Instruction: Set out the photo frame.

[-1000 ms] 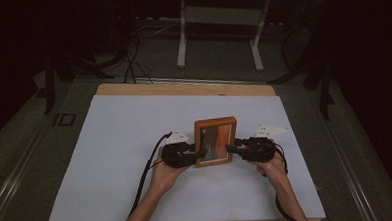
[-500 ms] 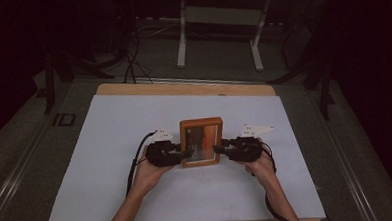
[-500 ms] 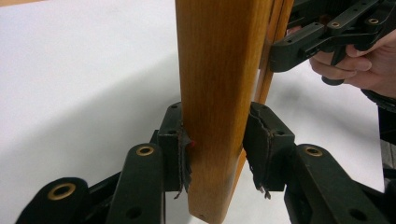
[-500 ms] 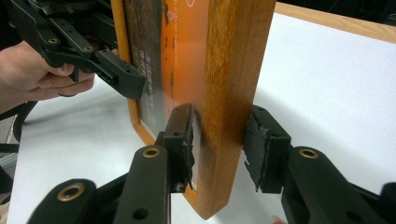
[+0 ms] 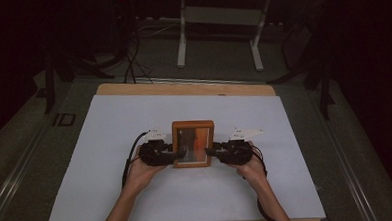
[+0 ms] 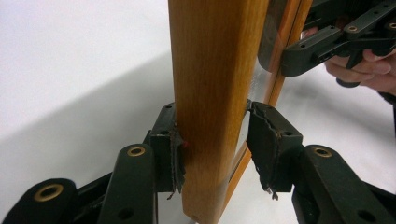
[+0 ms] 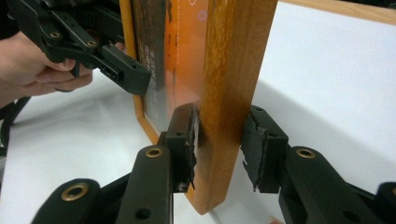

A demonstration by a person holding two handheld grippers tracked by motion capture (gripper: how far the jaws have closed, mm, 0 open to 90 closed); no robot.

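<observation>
While my left claw (image 5: 180, 153), whose jaws have just been opening, sits loose around one rail of the upright rectangular brown wooden picture frame (image 5: 193, 140) between my claws, my right claw (image 5: 209, 151) pinches the opposite rail; I should keep that pinch firm.

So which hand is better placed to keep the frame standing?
Probably the right. The right gripper closes on both faces of the frame, while the left gripper has jaws that have just been opening around it, leaving a gap at one pad.
</observation>
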